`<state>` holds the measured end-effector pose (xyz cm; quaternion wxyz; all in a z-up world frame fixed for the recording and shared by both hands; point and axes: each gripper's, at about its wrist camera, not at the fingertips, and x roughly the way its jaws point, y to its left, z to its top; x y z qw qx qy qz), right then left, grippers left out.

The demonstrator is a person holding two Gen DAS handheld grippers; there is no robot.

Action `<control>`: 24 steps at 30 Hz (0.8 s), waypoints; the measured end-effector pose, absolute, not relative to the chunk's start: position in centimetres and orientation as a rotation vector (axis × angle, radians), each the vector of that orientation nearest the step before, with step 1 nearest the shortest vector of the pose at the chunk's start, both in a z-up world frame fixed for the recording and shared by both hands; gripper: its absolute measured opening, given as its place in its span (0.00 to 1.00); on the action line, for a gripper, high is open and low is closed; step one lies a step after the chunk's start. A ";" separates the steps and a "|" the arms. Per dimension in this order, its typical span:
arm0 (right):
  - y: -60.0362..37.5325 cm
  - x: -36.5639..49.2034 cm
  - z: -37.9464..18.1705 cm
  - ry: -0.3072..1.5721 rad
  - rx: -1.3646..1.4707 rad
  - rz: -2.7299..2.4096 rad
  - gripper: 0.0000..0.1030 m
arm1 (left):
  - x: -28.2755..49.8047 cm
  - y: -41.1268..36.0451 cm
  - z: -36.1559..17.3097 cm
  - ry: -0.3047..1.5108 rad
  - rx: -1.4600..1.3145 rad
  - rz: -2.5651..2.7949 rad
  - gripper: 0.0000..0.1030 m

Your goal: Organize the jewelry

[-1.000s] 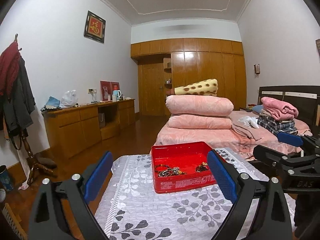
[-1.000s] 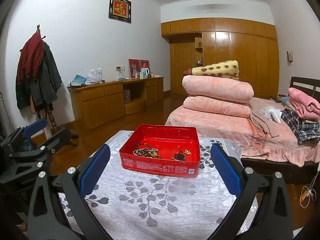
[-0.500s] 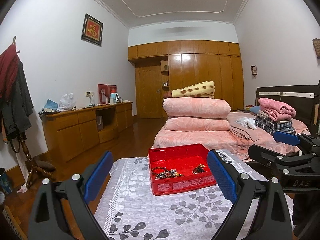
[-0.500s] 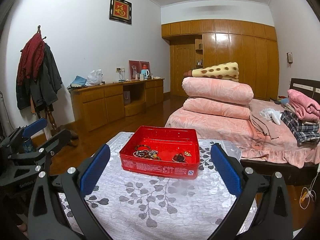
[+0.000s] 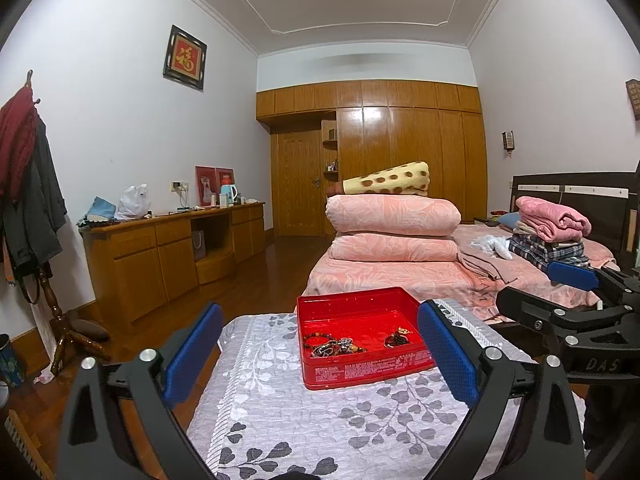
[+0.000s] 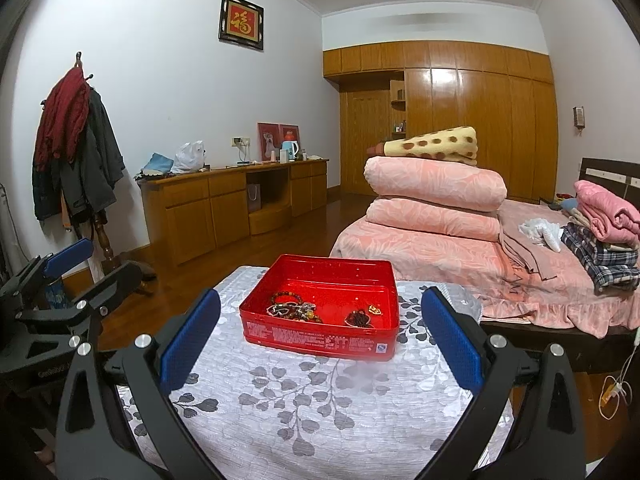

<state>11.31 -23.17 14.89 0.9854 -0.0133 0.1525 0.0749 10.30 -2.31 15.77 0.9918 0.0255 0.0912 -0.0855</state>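
A shallow red tin [image 5: 362, 370] [image 6: 320, 338] stands on a table with a grey leaf-print cloth [image 5: 320, 424] [image 6: 304, 408]. Inside lie a tangle of bead bracelets [image 5: 332, 346] [image 6: 294, 310] and a smaller dark piece with a gold bit [image 5: 396, 338] [image 6: 362, 316]. My left gripper [image 5: 320, 354] is open and empty, held above the table in front of the tin. My right gripper [image 6: 320, 340] is open and empty, also short of the tin. Each gripper shows in the other's view: the right one [image 5: 576, 304], the left one [image 6: 60, 280].
A bed [image 6: 540, 272] with stacked pink quilts [image 5: 392, 224] and folded clothes [image 6: 600, 232] stands behind and right of the table. A wooden sideboard [image 5: 168, 248] runs along the left wall. A coat stand [image 6: 76, 152] holds coats at the left.
Both views have tilted up slightly, so the tin sits lower in frame. The jaws of both grippers have stayed open. The tin and jewelry have not moved.
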 end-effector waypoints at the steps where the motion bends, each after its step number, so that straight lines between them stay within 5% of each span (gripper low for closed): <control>1: -23.2 11.3 14.9 0.307 -0.027 0.151 0.95 | 10.3 -2.3 15.7 0.182 0.052 -0.171 0.93; 24: -23.2 11.3 14.9 0.306 -0.027 0.151 0.95 | 10.3 -2.4 15.6 0.194 0.048 -0.172 0.94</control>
